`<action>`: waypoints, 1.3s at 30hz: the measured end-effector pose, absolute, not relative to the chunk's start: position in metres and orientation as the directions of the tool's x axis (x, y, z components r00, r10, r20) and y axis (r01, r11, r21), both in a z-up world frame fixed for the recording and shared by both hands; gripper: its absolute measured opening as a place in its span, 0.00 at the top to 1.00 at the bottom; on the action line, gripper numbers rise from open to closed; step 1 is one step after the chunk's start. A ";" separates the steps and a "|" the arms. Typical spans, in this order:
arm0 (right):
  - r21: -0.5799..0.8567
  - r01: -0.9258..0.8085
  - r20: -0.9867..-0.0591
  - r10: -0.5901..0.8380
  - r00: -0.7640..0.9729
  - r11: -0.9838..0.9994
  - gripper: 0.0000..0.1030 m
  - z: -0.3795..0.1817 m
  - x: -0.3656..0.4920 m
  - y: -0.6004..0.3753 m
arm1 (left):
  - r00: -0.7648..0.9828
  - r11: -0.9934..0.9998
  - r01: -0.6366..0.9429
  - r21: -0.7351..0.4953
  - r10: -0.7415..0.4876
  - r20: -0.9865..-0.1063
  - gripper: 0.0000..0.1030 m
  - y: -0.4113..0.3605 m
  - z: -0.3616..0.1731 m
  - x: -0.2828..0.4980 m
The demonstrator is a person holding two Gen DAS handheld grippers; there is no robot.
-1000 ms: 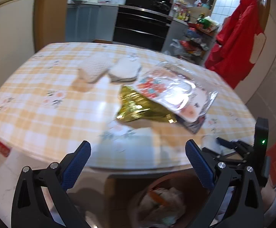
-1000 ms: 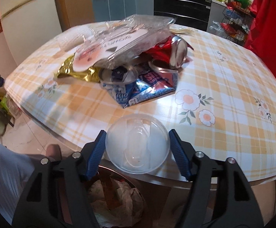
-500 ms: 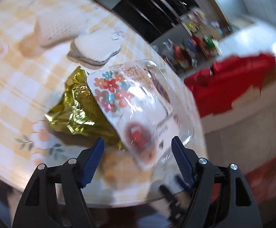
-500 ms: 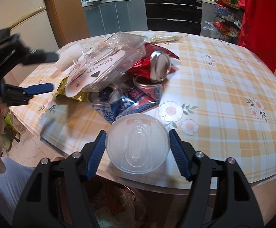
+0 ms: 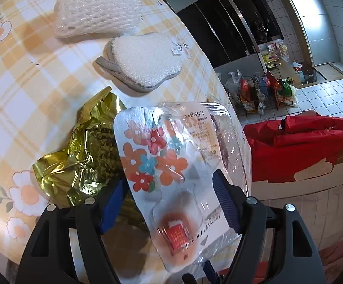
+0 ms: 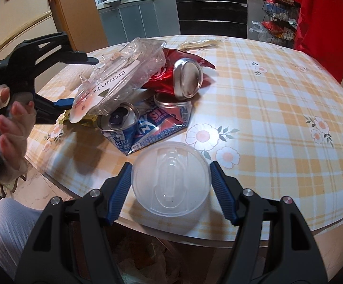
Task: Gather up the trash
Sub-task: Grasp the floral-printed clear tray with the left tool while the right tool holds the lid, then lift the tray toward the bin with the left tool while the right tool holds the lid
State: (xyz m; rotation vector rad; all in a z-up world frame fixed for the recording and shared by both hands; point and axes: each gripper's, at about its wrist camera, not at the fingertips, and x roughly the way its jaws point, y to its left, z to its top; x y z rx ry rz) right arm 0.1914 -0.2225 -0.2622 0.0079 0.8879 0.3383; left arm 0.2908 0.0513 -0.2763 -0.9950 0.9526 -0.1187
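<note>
Two tools: the left tool [image 5: 170, 202] has just closed around the light, crackly blister pack [image 5: 171, 165], while the right tool [image 6: 170, 190] pinches the slippery dome lid [image 6: 170, 181] by its rim.

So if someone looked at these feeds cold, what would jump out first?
Probably the clear domed lid between the right gripper pads at the table edge. Next, the flower-printed blister pack that the left gripper straddles, atop gold foil and crushed cans mid-table.
</note>
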 end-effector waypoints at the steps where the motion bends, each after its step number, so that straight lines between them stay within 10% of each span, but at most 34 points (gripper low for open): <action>1: 0.148 -0.285 -0.759 0.293 0.582 0.947 0.35 -0.262 0.191 -0.223 | 0.613 0.573 -0.318 -0.755 -0.484 -0.625 0.32 0.051 -0.276 0.291; 5: 0.153 -0.276 -0.757 0.292 0.584 0.949 0.35 -0.261 0.187 -0.225 | 0.606 0.610 -0.291 -0.737 -0.478 -0.636 0.62 0.048 -0.273 0.290; 30: 0.180 -0.241 -0.702 0.296 0.648 0.954 0.35 -0.225 0.171 -0.239 | 0.733 0.650 -0.065 -0.757 -0.483 -0.478 0.76 0.064 -0.172 0.240; 39: 0.188 -0.247 -0.641 0.309 0.702 0.951 0.35 -0.186 0.153 -0.242 | 0.760 0.802 0.096 -0.590 -0.442 -0.477 0.76 0.046 -0.114 0.202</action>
